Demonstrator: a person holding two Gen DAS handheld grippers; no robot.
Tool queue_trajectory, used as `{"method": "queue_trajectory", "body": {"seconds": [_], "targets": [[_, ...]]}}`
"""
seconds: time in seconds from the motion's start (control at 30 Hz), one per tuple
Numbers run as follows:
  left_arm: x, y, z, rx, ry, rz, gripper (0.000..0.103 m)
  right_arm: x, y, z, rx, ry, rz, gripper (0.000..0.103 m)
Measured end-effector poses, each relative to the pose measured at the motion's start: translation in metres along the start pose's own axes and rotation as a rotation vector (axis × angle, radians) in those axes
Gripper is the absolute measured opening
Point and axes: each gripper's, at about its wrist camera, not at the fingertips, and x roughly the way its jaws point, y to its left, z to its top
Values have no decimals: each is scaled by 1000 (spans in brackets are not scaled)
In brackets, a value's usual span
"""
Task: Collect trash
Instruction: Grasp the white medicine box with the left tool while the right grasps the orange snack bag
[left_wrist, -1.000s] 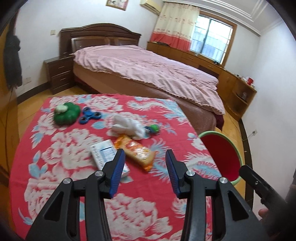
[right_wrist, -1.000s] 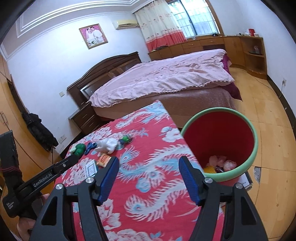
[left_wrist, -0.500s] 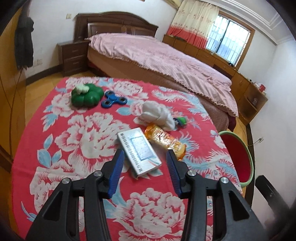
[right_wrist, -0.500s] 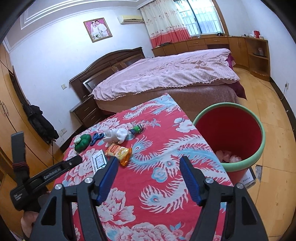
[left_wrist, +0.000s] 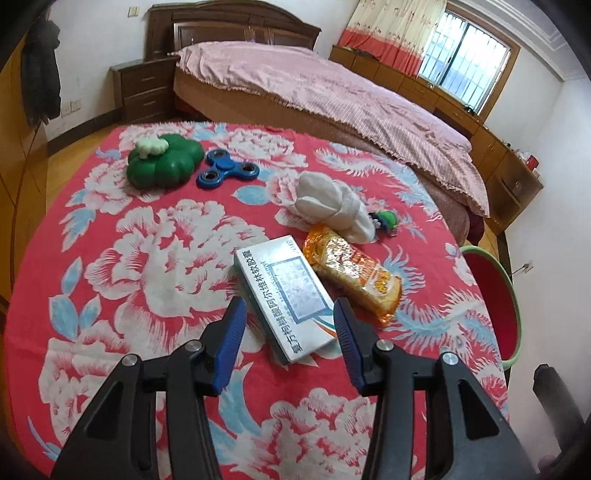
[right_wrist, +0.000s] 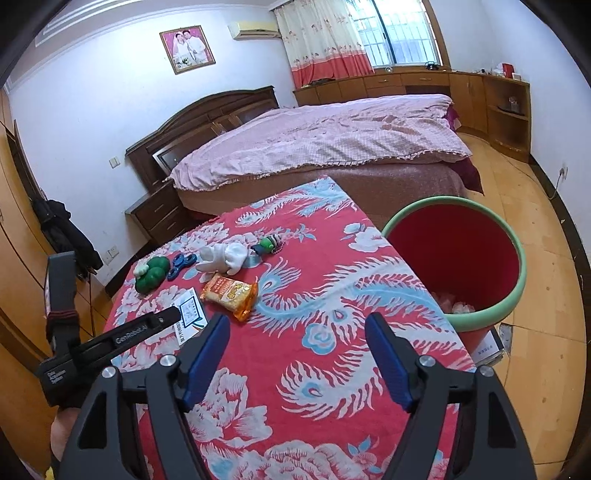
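Left gripper (left_wrist: 288, 321) hovers with jaws spread, the medicine box (left_wrist: 284, 297) lying on the table dead ahead at twelve o'clock; its long axis runs eleven to five (slightly skewed to the jaws); right gripper (right_wrist: 297, 343), also spread wide, sits well apart, nearer the bin (right_wrist: 517, 280).

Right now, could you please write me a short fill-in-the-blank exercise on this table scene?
1. The left gripper hangs open over the white ____.
2. The orange snack packet lies between the box and the crumpled ____.
3. The blue spinner sits beside the ____ toy.
4. The red bin has a ____ rim.

Answers: box; tissue; green; green
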Motion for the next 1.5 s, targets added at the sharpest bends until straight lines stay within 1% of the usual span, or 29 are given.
{"method": "queue_trajectory", "body": {"seconds": [0.23,0.3,0.5,0.7,0.8,0.9,1.0,1.13,1.3,1.43,1.5], "targets": [[27,0,6,-12,49,29,49,18,1,7,-20,27,-3,80],[30,-1,8,-17,45,27,53,24,0,10,-25,34,3,80],[39,-6,13,-10,51,51,58,44,-4,16,-23,66,23,81],[44,-10,13,13,46,73,60,56,-7,22,-22,84,37,82],[43,-9,11,27,51,66,60,60,-7,22,-24,95,43,82],[43,-3,11,11,67,37,60,64,-3,23,-27,108,48,83],[41,-1,10,12,79,29,60,66,1,24,-35,114,52,83],[41,-1,10,48,82,29,60,70,9,28,-54,114,51,88],[39,8,14,61,59,24,59,87,21,30,-88,142,44,88],[29,22,21,40,11,7,59,102,32,27,-126,169,26,88],[24,27,23,48,-19,21,59,110,38,25,-142,185,22,88]]}}
